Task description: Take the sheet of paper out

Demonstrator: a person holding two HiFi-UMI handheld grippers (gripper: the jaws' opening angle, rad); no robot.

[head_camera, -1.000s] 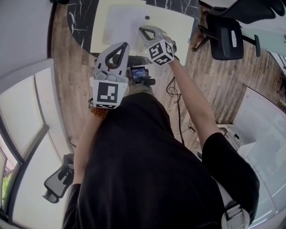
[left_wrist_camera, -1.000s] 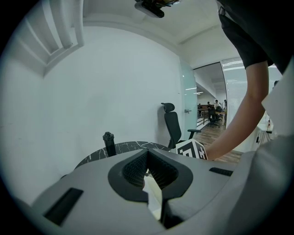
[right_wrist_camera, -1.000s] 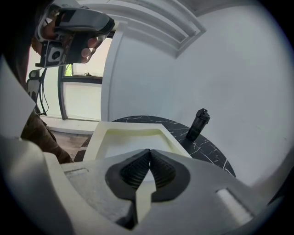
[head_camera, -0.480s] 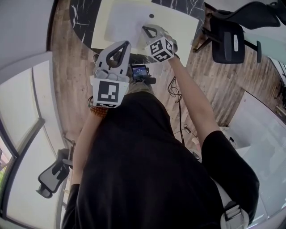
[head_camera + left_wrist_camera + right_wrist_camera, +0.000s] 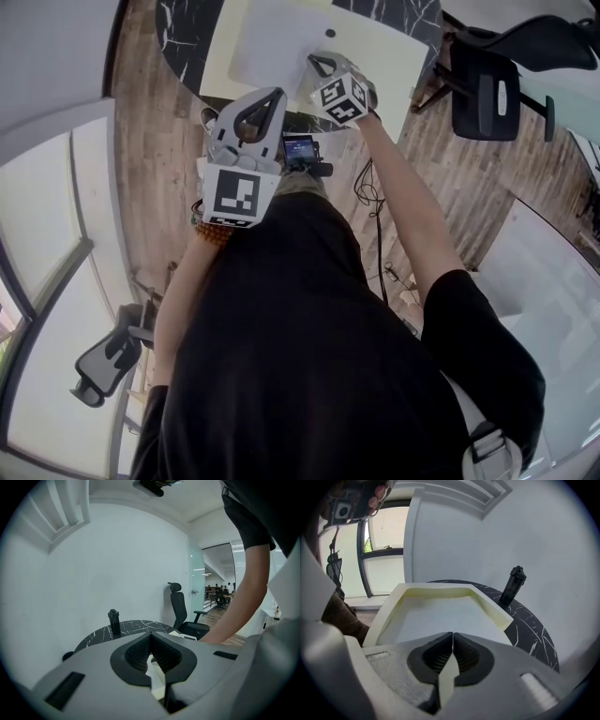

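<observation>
**Both grippers closed, paper in tray**

Sheet of paper (image 5: 272, 42) (image 5: 440, 616) lies flat inside the cream tray (image 5: 218, 52) (image 5: 386, 609) on the black marble table (image 5: 183, 23) (image 5: 529, 625).

Right gripper (image 5: 321, 64) (image 5: 452, 635) is at the tray's near edge. Its jaws are together with tips touching, and nothing is visibly clamped.

Left gripper (image 5: 264, 101) (image 5: 151, 637) is held back near the body, off the table. Its jaws are pressed together and empty.

A dark bottle (image 5: 515, 585) (image 5: 113, 620) stands on the table beyond the tray.

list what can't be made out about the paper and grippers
Sheet of paper: near edge hidden by the right gripper, right gripper view; whether its shut jaws pinch it is unclear.
Tray: far side cut off by the head view's top edge.
Left gripper: whatever lies below is hidden by its body, left gripper view.
</observation>
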